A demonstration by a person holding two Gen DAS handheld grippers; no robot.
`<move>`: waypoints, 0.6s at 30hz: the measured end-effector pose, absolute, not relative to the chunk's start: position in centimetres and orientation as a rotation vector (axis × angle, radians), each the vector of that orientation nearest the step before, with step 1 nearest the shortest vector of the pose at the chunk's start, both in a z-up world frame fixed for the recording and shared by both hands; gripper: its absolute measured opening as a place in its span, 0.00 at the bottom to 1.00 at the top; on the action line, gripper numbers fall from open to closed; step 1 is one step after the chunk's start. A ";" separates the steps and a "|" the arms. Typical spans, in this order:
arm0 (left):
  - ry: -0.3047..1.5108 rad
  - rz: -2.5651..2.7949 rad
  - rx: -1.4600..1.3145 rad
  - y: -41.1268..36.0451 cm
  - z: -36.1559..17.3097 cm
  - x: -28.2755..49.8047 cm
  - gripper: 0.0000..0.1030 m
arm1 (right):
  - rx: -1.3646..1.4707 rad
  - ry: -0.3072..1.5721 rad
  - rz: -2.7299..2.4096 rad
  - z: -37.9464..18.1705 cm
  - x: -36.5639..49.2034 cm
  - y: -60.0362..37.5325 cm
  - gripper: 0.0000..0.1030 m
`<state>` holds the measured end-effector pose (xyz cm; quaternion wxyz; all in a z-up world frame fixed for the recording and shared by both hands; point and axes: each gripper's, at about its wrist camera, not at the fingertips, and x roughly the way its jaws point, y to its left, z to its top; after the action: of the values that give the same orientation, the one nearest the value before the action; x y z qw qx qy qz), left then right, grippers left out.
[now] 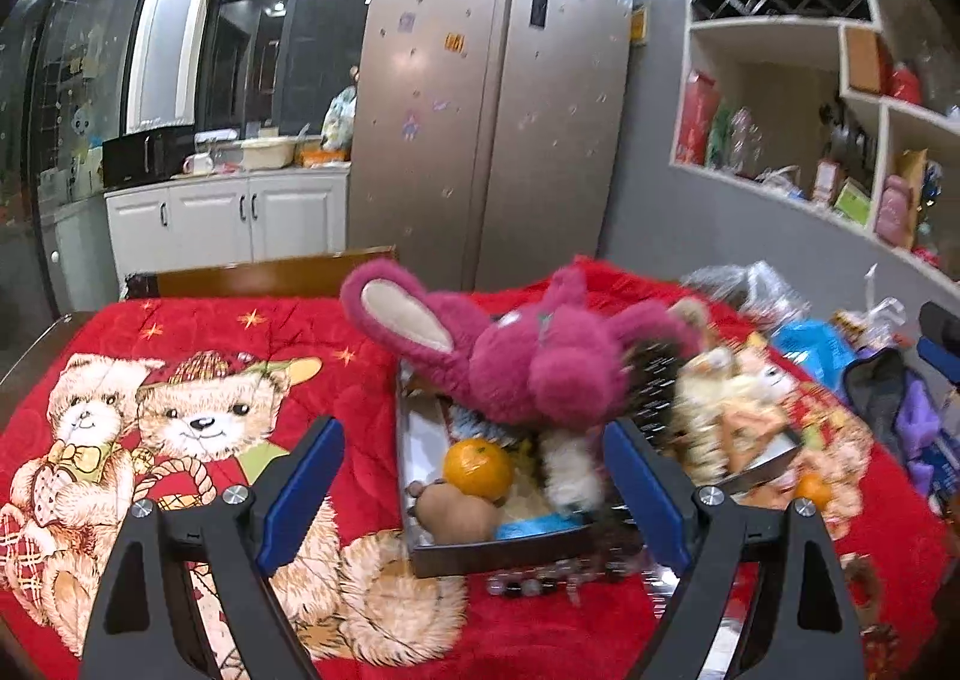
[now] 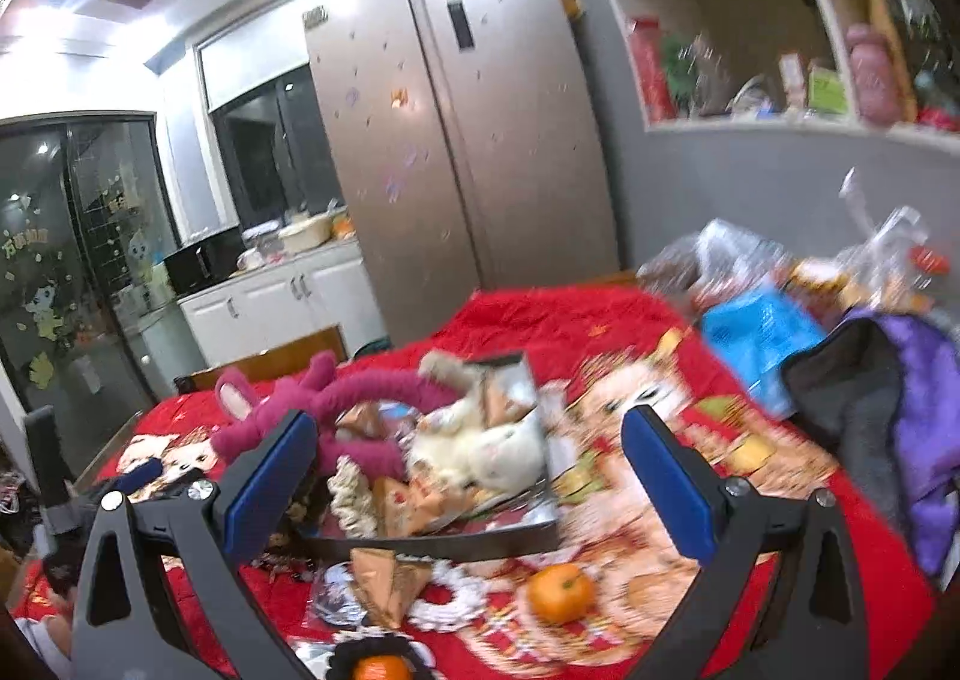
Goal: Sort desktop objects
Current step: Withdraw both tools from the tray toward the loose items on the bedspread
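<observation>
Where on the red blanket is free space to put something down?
The red teddy-bear blanket is bare left of the grey box, up to the wooden chair back. Crowded: the box itself, under the pink plush rabbit, and the strip before it, with the loose orange mandarin.

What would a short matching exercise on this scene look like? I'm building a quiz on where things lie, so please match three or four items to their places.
Things:
1. pink plush rabbit
2. orange in the left view
3. orange in the right view
4. purple bag

Places:
A. on the red blanket, in front of the tray
B. inside the box, beside a brown toy
C. draped over the top of the box
D. at the right edge of the table

Pairs: 1-C, 2-B, 3-A, 4-D
</observation>
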<state>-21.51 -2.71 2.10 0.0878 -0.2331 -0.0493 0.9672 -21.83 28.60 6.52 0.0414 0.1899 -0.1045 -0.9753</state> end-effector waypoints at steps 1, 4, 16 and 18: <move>-0.152 2.871 -0.678 -2.5 2.4 -21.1 0.88 | 0.558 -0.326 -2.997 6.8 -21.3 29.0 1.00; -0.132 2.849 -0.647 -1.3 3.2 -19.8 0.88 | 0.522 -0.362 -2.997 6.9 -19.8 30.6 1.00; -0.031 2.660 -0.610 4.8 2.0 -14.6 0.88 | 0.620 -0.489 -2.965 3.8 -17.6 33.6 1.00; -0.027 2.634 -0.600 5.3 1.6 -14.1 0.88 | 0.710 -0.447 -2.938 3.2 -18.3 32.6 1.00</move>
<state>-14.08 5.34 1.62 0.2180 -0.2169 -0.0097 0.9515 -18.28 32.63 3.15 0.0431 0.2321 -0.1460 -0.9607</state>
